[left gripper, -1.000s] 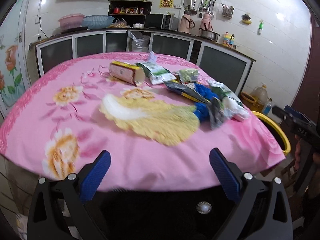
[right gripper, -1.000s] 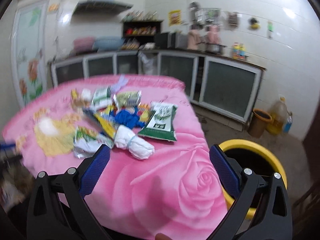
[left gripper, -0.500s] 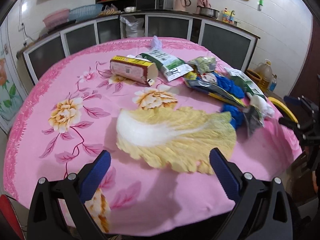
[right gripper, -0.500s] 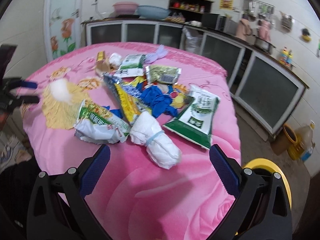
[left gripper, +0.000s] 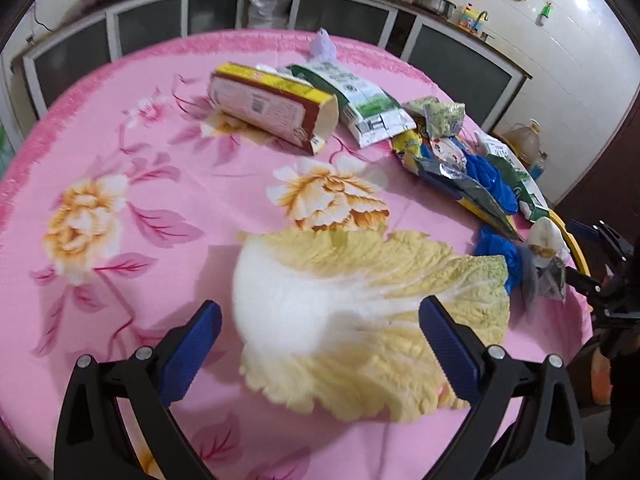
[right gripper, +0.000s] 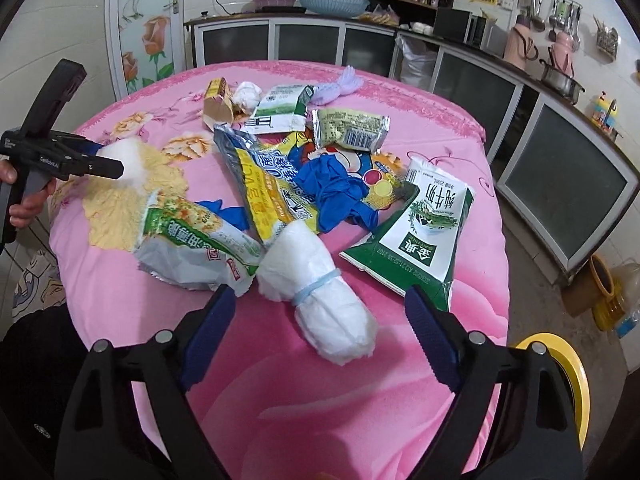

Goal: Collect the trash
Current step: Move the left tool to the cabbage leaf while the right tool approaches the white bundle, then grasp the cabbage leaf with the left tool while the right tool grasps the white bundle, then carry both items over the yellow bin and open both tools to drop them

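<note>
A large yellow cabbage leaf (left gripper: 360,304) lies on the pink flowered tablecloth (left gripper: 120,168). My left gripper (left gripper: 320,348) is open, its blue pads on either side of the leaf's white stem end. A rolled white diaper with a blue band (right gripper: 316,300) lies just ahead of my open right gripper (right gripper: 320,328). Around it lie a green milk carton pouch (right gripper: 424,236), snack wrappers (right gripper: 192,244), a yellow wrapper (right gripper: 260,184) and blue gloves (right gripper: 340,196). An open cardboard box (left gripper: 272,104) lies further back.
A yellow-rimmed bin (right gripper: 556,372) stands on the floor at the table's right edge. An oil jug (right gripper: 624,296) and a brown pot (right gripper: 600,280) sit on the floor beyond. Kitchen cabinets (right gripper: 560,152) run behind the table. The left gripper also shows in the right wrist view (right gripper: 104,166).
Both grippers have moved in over the table. The left has closed in on the cabbage leaf, the right on the white diaper. Both stay open.
</note>
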The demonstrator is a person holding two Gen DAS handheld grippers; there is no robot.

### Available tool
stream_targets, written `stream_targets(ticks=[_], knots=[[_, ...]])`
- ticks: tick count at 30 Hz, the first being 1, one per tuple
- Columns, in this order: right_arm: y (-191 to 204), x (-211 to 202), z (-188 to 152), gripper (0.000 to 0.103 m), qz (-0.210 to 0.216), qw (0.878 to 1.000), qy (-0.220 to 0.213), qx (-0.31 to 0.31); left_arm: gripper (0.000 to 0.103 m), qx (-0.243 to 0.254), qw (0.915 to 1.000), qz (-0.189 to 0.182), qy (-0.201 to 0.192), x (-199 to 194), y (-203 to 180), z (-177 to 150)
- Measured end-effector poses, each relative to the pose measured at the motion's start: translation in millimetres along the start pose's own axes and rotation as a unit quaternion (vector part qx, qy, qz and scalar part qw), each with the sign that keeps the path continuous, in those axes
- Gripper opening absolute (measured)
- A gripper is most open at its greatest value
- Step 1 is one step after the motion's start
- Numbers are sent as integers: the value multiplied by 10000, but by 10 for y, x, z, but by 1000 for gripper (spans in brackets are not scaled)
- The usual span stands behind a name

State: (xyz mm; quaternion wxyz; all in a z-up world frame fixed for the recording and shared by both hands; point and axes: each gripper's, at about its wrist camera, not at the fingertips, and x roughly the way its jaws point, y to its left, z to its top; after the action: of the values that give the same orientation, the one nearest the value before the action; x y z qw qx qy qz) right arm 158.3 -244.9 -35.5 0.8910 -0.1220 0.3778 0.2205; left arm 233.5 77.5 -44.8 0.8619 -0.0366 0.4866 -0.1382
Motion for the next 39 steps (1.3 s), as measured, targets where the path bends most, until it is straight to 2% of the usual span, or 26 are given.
stream_targets(ticks=[3,7,11,12,14,15,16,17,18,19,20,22,26,33,39], knots=[[-13,47,23,83,60,10000,53,-33,95,13,9997,-227,135,104,-16,52],[-22,136,69,77,128,9996,188,-181,95,124,9983,-497,265,225,-60,129],[-43,204,104,68,206,9991,314,-186,92,142,9981,-523,282,279,-66,165],[-42,215,109,64,203,9990,347,-206,87,157,9982,-492,300,283,-63,170],[-33,215,112,56,209,9988,376,-224,71,146,9987,-400,293,282,-45,181],[-34,214,108,47,212,9988,385,-203,65,120,9988,-386,276,264,-23,185],[-36,211,105,36,183,9989,387,-189,51,76,9987,-425,253,245,-14,196],[-32,205,101,35,140,9990,383,-194,40,39,9989,-403,237,222,7,203],[-32,178,99,33,139,9991,360,-177,34,6,9991,-371,209,183,28,207],[-33,152,102,29,169,9992,335,-149,21,-13,9992,-354,161,145,41,216],[-35,110,106,29,169,9995,263,-110,14,-50,9993,-372,78,90,61,228],[-40,36,124,28,155,9998,141,-28,8,-119,9991,-395,-4,21,90,248],[-77,-138,158,28,129,9998,-75,139,6,-268,9984,-447,-234,-156,134,262],[-135,-450,180,28,15,9988,-382,290,6,-380,9946,-441,-862,-697,221,316],[-155,-663,126,28,-124,9973,-573,437,6,-259,9911,-356,-1259,-1136,198,313]])
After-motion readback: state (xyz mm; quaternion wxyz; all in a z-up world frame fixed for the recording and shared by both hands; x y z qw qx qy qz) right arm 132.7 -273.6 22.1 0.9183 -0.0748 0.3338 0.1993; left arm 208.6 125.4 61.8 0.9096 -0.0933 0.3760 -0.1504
